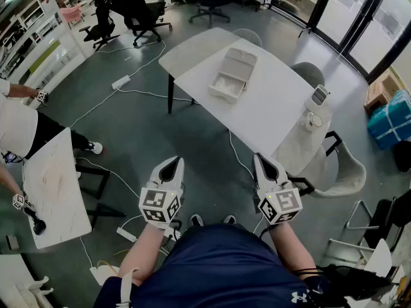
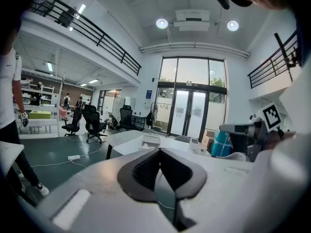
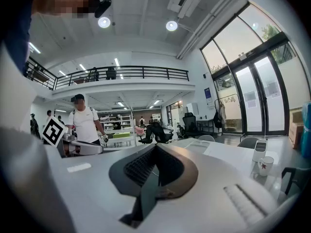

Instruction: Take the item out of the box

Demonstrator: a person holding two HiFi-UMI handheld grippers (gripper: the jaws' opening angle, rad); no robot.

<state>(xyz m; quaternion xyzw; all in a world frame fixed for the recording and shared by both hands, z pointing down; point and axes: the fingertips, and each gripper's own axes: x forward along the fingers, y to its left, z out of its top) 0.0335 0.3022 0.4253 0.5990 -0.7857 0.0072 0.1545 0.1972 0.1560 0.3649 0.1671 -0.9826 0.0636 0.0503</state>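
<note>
A pale cardboard box point(image 1: 232, 74) lies open on the white table point(image 1: 270, 108), far ahead of both grippers; its contents cannot be made out. It also shows small in the left gripper view as the box point(image 2: 150, 141). My left gripper point(image 1: 171, 167) is held low over the floor, jaws shut with nothing between them. Beside it, my right gripper point(image 1: 263, 164) is likewise shut and empty. In the gripper views the left gripper point(image 2: 159, 152) and the right gripper point(image 3: 155, 148) point toward the table, tips closed together.
A white device point(image 1: 318, 97) and a mug point(image 1: 313, 121) stand on a round grey table at the right. Cables and a power strip point(image 1: 121, 81) cross the floor. A second white table point(image 1: 54, 188) is at the left with a person beside it. Grey chairs point(image 1: 340, 172) sit right.
</note>
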